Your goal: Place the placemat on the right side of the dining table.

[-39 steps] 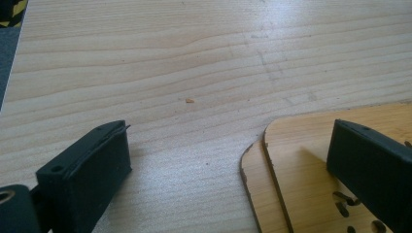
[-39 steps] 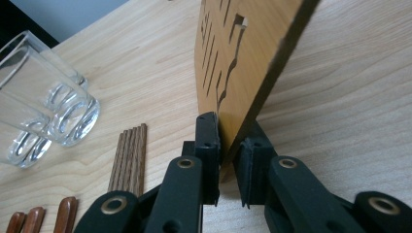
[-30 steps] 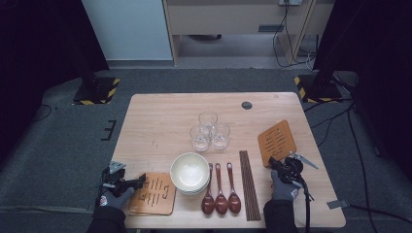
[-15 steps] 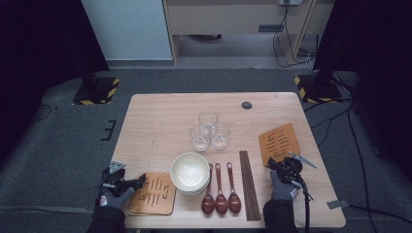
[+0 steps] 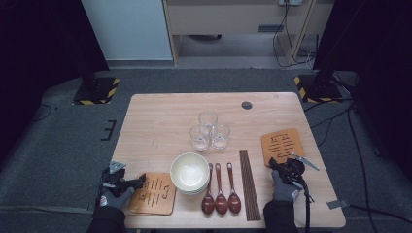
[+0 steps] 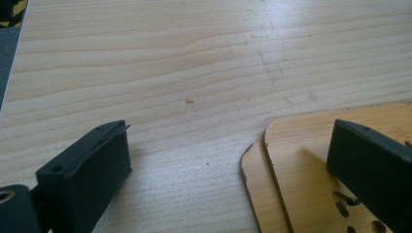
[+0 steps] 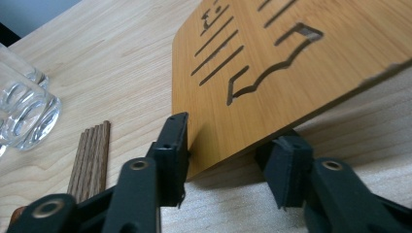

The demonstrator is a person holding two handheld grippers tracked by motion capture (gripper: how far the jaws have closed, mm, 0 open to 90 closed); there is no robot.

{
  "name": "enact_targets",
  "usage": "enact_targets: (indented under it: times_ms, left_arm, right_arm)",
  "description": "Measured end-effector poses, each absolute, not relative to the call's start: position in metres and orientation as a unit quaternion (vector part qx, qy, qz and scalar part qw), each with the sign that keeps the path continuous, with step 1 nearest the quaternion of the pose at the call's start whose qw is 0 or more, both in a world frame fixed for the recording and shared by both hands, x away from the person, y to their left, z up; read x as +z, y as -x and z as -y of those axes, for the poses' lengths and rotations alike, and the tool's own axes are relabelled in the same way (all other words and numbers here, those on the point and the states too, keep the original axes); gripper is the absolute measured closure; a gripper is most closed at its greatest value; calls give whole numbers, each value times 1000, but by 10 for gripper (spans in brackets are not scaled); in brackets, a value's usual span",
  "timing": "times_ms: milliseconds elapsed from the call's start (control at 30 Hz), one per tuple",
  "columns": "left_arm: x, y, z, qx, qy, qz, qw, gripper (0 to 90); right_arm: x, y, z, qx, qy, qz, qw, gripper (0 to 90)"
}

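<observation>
A wooden coaster (image 5: 282,144) with cut-out slots lies at the table's right side. My right gripper (image 5: 273,162) sits at its near corner. In the right gripper view the coaster (image 7: 272,58) is tilted, with that corner a little off the wood between the jaws of the right gripper (image 7: 233,141). The jaws have just been opening, and the gap is far wider than the thin board. At the front left, my left gripper (image 5: 141,179) is open at the edge of two stacked coasters (image 5: 155,194). One jaw of the left gripper (image 6: 228,145) hangs over the stacked coasters (image 6: 311,160), the other over bare table.
Stacked white bowls (image 5: 189,171), three dark spoons (image 5: 221,191) and a bundle of brown chopsticks (image 5: 248,184) lie along the front of the table (image 5: 160,121). Three clear glasses (image 5: 209,131) stand mid-table. The chopsticks (image 7: 90,155) and glasses (image 7: 24,116) are left of the right jaws.
The right-hand coaster has shifted slightly by the right gripper. Both hands have kept their places.
</observation>
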State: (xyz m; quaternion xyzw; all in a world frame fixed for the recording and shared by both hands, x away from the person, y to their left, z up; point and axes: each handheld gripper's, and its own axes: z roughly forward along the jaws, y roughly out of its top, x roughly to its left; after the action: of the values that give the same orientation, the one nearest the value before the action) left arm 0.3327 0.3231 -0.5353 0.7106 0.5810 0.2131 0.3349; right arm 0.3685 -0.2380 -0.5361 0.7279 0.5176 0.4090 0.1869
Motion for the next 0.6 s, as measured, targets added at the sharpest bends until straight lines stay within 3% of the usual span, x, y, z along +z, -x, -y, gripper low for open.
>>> enact_targets:
  times_ms: [600]
  left_arm:
    - [-535,-333,-323,213,-711,-581,335,8]
  right_arm:
    - [-534,-360,241,411,-732,-513,179,468]
